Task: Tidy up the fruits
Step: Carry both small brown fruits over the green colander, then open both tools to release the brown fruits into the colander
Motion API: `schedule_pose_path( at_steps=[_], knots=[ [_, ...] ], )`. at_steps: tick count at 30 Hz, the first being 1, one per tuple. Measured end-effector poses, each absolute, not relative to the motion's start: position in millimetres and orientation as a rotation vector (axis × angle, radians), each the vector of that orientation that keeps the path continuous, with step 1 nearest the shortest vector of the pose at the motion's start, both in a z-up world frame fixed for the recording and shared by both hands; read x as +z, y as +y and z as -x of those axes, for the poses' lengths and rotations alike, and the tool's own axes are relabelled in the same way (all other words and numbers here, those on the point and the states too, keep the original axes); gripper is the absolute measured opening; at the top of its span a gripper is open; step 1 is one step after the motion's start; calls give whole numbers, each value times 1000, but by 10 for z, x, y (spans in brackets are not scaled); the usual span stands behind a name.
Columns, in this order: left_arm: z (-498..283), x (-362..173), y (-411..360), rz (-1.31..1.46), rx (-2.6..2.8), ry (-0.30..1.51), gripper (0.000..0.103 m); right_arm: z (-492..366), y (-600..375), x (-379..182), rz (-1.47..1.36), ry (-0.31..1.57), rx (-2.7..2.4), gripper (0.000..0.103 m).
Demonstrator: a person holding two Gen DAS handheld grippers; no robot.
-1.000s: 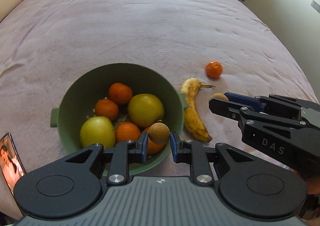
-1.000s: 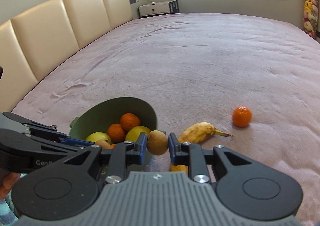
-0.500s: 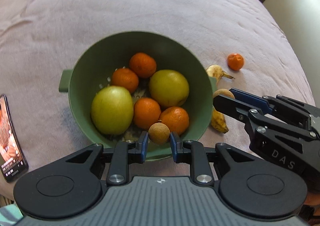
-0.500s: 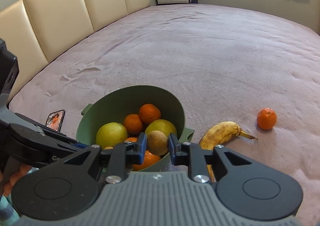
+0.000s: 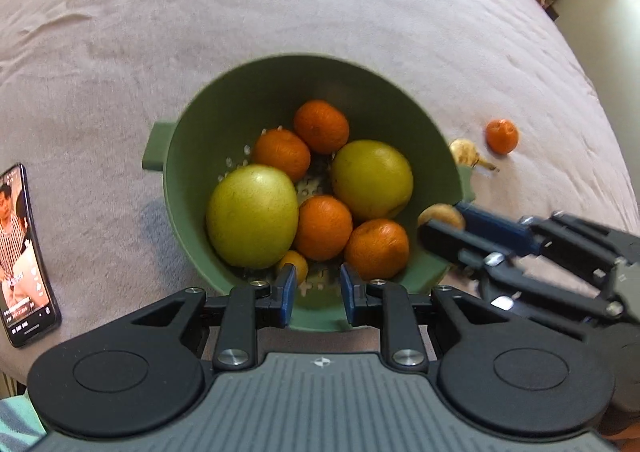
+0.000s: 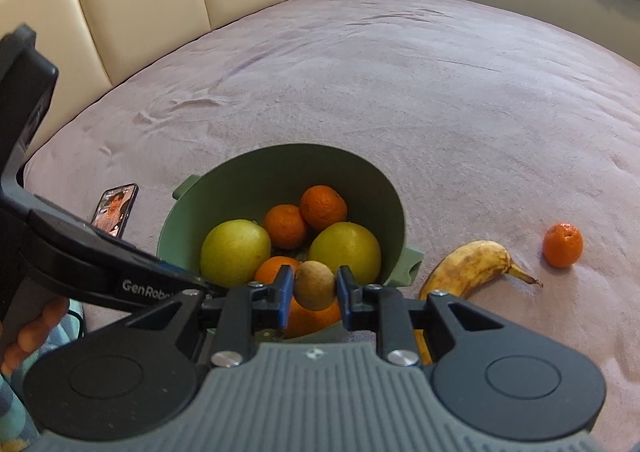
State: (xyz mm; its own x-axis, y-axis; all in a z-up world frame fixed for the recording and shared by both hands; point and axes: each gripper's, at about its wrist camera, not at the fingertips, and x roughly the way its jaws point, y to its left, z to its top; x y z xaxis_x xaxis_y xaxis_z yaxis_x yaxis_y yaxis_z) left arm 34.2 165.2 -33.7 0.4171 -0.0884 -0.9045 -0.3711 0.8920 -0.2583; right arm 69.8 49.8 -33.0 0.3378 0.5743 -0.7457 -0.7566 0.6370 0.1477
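A green bowl (image 5: 188,188) on the bed holds two yellow-green apples (image 5: 252,216), several oranges (image 5: 322,228) and a small brown fruit (image 5: 294,266) lying at its near edge. My left gripper (image 5: 314,288) is open and empty just above the bowl's near rim. My right gripper (image 6: 314,290) is shut on another small brown fruit (image 6: 315,285) over the bowl's (image 6: 280,168) right rim; it also shows in the left wrist view (image 5: 440,216). A banana (image 6: 472,266) and an orange (image 6: 562,245) lie on the bed to the right of the bowl.
A phone (image 5: 22,256) with a lit screen lies on the bed left of the bowl. A padded cream headboard (image 6: 120,4) runs along the far left. The pink bedspread (image 6: 400,72) stretches wide beyond the bowl.
My left gripper has opened and dropped its small brown fruit into the bowl. Both grippers have moved closer over the bowl; the right still holds its fruit.
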Motion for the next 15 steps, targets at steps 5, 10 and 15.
schedule_pose_path(
  at_steps=[5, 10, 15],
  knots=[
    [-317, -217, 1666, 437, 236, 1064, 34, -678, 564, -343, 250, 880, 912, 20],
    [-301, -188, 1714, 449, 269, 1037, 35, -710, 643, -400, 206, 946, 939, 20],
    [-321, -197, 1707, 436, 270, 1045, 35, -704, 729, -489, 228, 988, 938, 20]
  ],
)
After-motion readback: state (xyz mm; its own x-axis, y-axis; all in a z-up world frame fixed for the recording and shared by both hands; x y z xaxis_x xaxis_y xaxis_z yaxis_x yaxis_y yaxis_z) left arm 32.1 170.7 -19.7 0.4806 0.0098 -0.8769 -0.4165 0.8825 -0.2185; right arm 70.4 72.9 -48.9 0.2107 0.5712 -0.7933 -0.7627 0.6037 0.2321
